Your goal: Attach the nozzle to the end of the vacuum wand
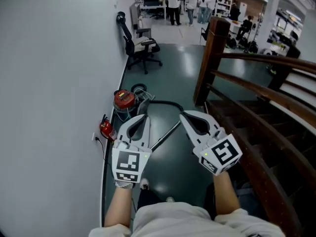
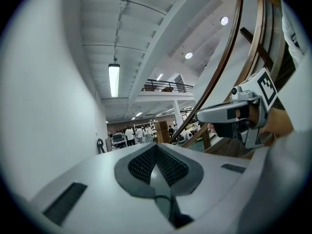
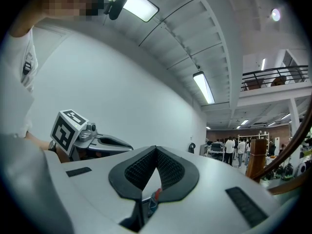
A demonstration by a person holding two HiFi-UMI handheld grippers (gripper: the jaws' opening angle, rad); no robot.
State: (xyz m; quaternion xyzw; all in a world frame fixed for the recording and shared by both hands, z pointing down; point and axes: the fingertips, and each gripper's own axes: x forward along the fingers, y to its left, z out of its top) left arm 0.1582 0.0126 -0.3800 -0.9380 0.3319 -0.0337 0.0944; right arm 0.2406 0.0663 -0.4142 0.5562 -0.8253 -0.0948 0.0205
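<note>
In the head view a red vacuum canister [image 1: 124, 99] stands on the dark floor by the white wall. Its black hose [image 1: 165, 102] curves right, and a thin silvery wand [image 1: 167, 135] lies slanted on the floor between my two grippers. I cannot make out a nozzle. My left gripper [image 1: 143, 116] and right gripper [image 1: 184, 114] are held level above the floor, side by side. Both are shut with nothing in them. The left gripper view shows its own closed jaws [image 2: 157, 147] and the right gripper [image 2: 229, 114]. The right gripper view shows its closed jaws [image 3: 156, 151] and the left gripper [image 3: 100, 143].
A small red object [image 1: 105, 129] with a cable sits against the wall [image 1: 59, 83] at left. A wooden stair banister [image 1: 256, 83] and its post [image 1: 211, 58] rise at right. A black office chair [image 1: 140, 46] stands further along the wall. Several people stand far back.
</note>
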